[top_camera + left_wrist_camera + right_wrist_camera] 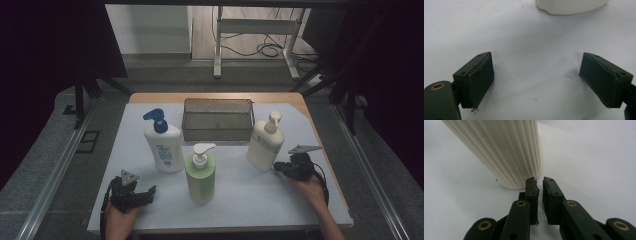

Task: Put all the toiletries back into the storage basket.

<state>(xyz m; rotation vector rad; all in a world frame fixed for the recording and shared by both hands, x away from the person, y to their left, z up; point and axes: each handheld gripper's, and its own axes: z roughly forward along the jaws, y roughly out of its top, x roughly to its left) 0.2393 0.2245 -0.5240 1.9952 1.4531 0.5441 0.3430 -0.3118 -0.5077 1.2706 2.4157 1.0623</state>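
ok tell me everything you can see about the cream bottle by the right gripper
The cream bottle is a pump dispenser, plastic by the look of it, with a body ribbed in fine vertical lines and a matching pump head. It stands a little tilted on the white mat, right of the mesh basket. The right gripper, nearly shut and holding nothing, sits right at its base; contact is unclear.

The high view is looking forward and down from above the person's side, taking in the whole tabletop (235, 195). The left gripper view is sitting low and close, facing along its tongs (536, 80) across the white surface. The right gripper view is also riding close, facing the ribbed cream bottle (499, 150), which the high view is showing too (264, 145).
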